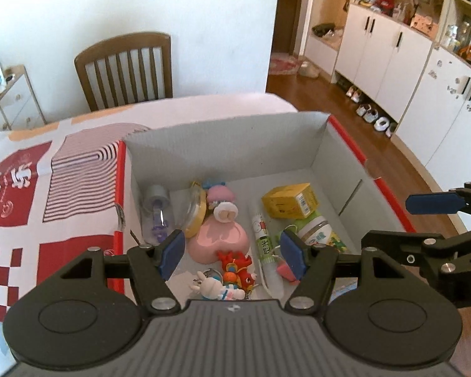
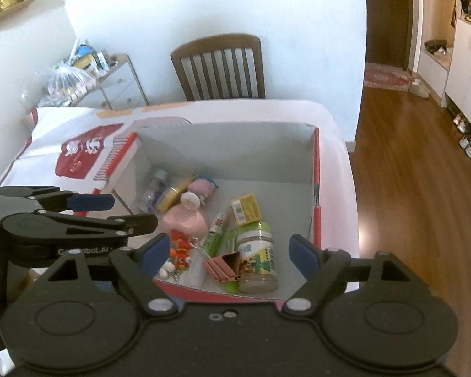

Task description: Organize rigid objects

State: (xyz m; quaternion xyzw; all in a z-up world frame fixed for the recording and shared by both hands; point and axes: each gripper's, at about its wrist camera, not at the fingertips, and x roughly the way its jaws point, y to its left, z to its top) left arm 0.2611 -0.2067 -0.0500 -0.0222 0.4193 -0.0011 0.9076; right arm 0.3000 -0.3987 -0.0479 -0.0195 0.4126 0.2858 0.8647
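A red-sided cardboard box (image 1: 223,138) (image 2: 235,147) stands open on the table. Inside lie a yellow carton (image 1: 290,199) (image 2: 246,209), a green-lidded jar (image 1: 318,231) (image 2: 256,257), a pink heart dish (image 1: 218,240) (image 2: 185,221), a glue stick (image 1: 262,235) (image 2: 215,232), a red toy (image 1: 235,267), a white rabbit figure (image 1: 215,287), a clear bottle (image 1: 157,213) and a pink clip (image 2: 224,265). My left gripper (image 1: 233,253) (image 2: 132,210) hovers over the box's near left part, open and empty. My right gripper (image 2: 229,253) (image 1: 389,223) hangs above the near right part, wide open, holding nothing.
The box sits on a red-and-white patterned tablecloth (image 1: 31,188) (image 2: 78,144). A wooden chair (image 1: 125,69) (image 2: 219,66) stands behind the table. White cabinets (image 1: 392,62) with shoes (image 1: 373,116) below line the wooden floor on the right. A drawer unit (image 2: 116,81) with bags stands left.
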